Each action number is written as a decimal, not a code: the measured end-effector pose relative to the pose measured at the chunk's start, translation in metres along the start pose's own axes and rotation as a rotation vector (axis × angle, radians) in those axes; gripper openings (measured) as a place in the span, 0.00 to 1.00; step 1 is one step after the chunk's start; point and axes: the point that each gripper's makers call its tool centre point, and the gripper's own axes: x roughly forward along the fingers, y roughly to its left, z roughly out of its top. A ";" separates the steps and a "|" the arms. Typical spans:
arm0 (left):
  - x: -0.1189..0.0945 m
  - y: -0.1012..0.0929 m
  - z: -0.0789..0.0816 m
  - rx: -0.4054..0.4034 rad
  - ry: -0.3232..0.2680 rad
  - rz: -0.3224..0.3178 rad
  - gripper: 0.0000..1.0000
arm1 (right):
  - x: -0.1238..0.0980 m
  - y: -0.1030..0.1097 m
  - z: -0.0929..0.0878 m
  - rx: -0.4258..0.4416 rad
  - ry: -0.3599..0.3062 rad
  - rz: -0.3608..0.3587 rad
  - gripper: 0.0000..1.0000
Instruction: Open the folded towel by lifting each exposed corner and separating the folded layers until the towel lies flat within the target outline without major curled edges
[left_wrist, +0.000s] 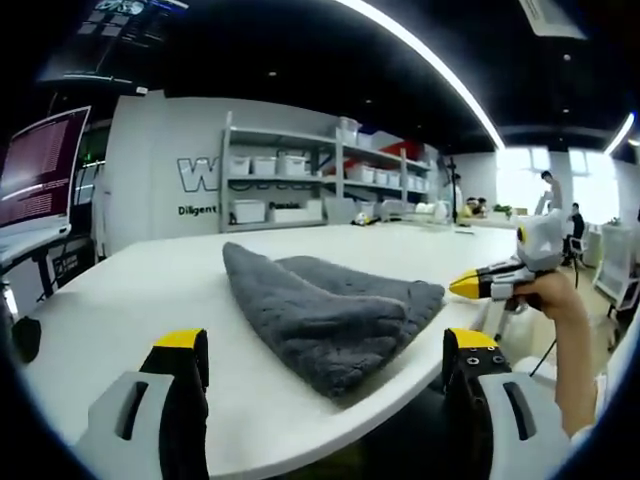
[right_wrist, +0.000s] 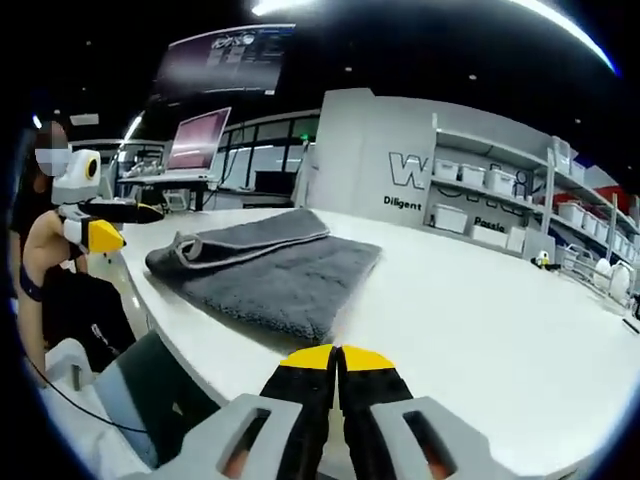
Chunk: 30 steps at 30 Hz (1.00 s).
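Observation:
A dark grey folded towel (left_wrist: 330, 310) lies on the white table (left_wrist: 150, 300) close to its near edge, with an upper layer overlapping a lower one. My left gripper (left_wrist: 325, 345) stands wide open just short of the towel's near corner, with nothing between its jaws. The right gripper (left_wrist: 466, 287), held in a hand, hovers off the table edge to the right of the towel with its yellow tips together. In the right gripper view the towel (right_wrist: 270, 265) lies ahead, and my right gripper (right_wrist: 338, 355) is shut and empty. The left gripper (right_wrist: 100, 237) shows at far left.
Shelves with white bins (left_wrist: 280, 170) stand behind the table. A monitor (left_wrist: 40, 165) sits at left. People (left_wrist: 560, 200) stand by bright windows at right. The table's rounded edge (right_wrist: 180, 340) runs just before the towel. A person's arm (left_wrist: 575, 360) reaches in.

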 end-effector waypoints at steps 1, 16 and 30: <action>0.000 0.000 0.000 0.000 0.000 -0.001 0.95 | -0.003 -0.002 0.001 0.002 -0.004 -0.007 0.00; 0.000 -0.002 0.001 0.002 0.002 -0.003 0.95 | -0.012 0.014 0.032 0.078 -0.166 0.075 0.13; -0.001 0.000 0.000 0.002 0.005 -0.004 0.95 | -0.013 0.020 0.041 0.187 -0.208 0.124 0.59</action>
